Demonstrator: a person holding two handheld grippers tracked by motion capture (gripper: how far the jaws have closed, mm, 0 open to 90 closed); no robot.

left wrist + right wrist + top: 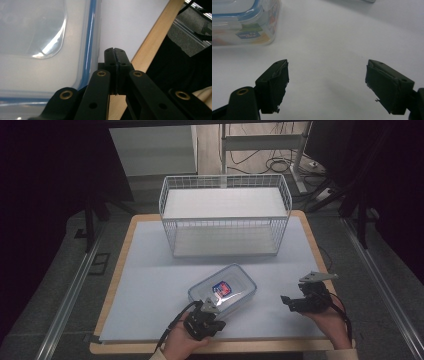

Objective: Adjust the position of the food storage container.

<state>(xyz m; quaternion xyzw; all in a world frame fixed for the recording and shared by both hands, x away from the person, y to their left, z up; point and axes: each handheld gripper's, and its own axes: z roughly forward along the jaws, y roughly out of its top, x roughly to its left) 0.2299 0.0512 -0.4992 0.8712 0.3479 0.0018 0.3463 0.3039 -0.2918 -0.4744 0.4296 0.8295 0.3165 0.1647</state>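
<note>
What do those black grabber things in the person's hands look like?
Both grippers are black. The left gripper has flat arms with brass-ringed holes, and a black cable trails from it. The right gripper has two chunky, blocky fingers, a grey three-cornered plate on top, and a cable of its own. A light sleeve shows at the right wrist.

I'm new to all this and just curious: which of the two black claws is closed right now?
The left gripper, beside the lidded plastic container, is closed: its jaws meet with nothing between them. The right gripper stands wide open over the bare white table.
</note>
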